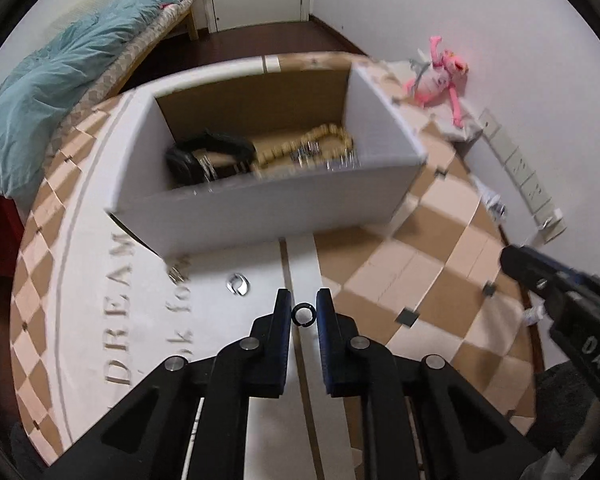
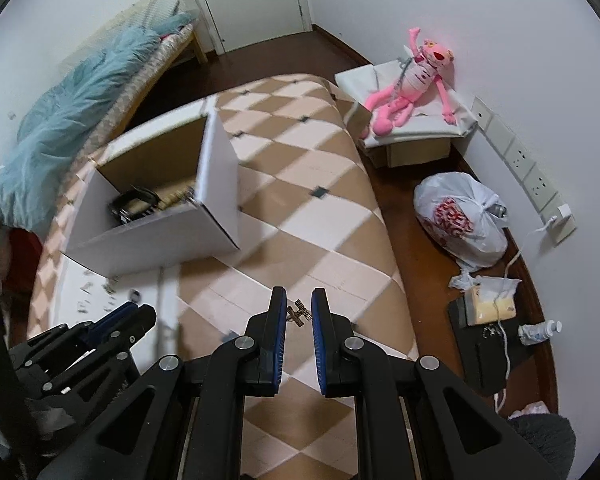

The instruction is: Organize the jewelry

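framed between the narrowly parted fingers of the left gripper, a small black ring is not visibly clamped; likewise a small metal cross-shaped charm at the right gripper. either could be dropped short of the white cardboard box.

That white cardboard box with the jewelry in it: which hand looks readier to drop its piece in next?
Probably the left. The left gripper holds a small black ring pointed at the white cardboard box, directly ahead. The right gripper holds a small metal charm, but the box lies off to its left.
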`<state>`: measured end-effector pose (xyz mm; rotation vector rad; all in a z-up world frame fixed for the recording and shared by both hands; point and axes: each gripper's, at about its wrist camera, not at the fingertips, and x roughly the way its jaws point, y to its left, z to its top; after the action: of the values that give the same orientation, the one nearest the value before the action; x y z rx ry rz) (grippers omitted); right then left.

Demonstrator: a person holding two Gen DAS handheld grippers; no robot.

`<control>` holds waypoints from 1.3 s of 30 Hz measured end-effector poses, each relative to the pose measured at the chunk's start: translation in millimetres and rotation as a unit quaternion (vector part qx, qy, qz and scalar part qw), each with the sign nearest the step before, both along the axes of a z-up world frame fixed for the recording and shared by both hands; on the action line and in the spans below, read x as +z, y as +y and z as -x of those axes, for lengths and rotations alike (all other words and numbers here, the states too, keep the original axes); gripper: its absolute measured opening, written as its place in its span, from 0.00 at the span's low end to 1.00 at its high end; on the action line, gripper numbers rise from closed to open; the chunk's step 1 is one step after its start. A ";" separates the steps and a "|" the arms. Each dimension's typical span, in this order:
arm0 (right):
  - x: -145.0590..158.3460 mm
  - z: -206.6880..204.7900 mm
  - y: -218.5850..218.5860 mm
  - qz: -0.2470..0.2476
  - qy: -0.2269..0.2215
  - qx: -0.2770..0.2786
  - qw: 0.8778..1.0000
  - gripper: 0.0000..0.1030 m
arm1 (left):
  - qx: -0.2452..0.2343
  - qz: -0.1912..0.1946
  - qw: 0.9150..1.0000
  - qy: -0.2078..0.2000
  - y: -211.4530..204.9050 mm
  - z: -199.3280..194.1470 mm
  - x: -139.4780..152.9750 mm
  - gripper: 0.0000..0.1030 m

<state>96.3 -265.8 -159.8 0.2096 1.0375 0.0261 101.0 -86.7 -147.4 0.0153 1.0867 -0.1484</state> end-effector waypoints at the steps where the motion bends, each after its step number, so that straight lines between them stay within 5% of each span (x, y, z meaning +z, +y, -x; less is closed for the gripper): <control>1: 5.4 -2.3 1.8 -0.008 -0.003 0.004 1.000 0.13 | 0.002 0.007 1.000 -0.004 3.0 -1.5 7.0 0.10; 9: 43.0 -70.9 31.9 -0.085 -0.005 0.064 0.994 0.13 | 0.012 0.085 0.996 -0.002 49.8 -71.8 68.5 0.10; 15: 34.7 -143.3 61.1 -0.101 0.049 0.108 0.988 0.13 | 0.013 0.093 0.995 0.043 71.4 -135.3 56.2 0.10; 23: 20.4 -191.2 77.8 -0.095 0.110 0.133 0.980 0.15 | 0.023 0.096 0.992 0.083 81.9 -165.0 47.1 0.13; 25: 21.8 -194.0 75.1 -0.093 0.109 0.128 0.981 0.30 | 0.031 0.090 0.992 0.083 84.3 -168.9 49.9 0.27; 27: 24.5 -194.7 72.7 -0.092 0.103 0.125 0.983 0.47 | 0.036 0.087 0.993 0.072 86.4 -169.3 55.5 0.67; 32: 34.6 -190.7 69.1 -0.065 0.086 0.118 0.987 0.48 | 0.046 0.069 0.995 0.054 92.5 -170.3 63.4 0.69; 35: 39.6 -184.1 67.9 -0.032 0.075 0.113 0.990 0.48 | 0.054 0.045 0.996 0.047 95.5 -163.3 63.2 0.92; 38: 41.2 -174.0 68.5 0.014 0.067 0.108 0.992 0.50 | 0.064 0.013 0.997 0.033 98.1 -152.4 62.1 0.95; 39: 40.4 -168.5 69.7 0.039 0.066 0.106 0.991 0.59 | 0.067 0.004 0.997 0.028 98.6 -147.2 61.0 0.95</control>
<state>264.8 -196.1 -119.4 0.0304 1.1863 0.1656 248.1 11.9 -86.4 -0.0692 1.1396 -0.0325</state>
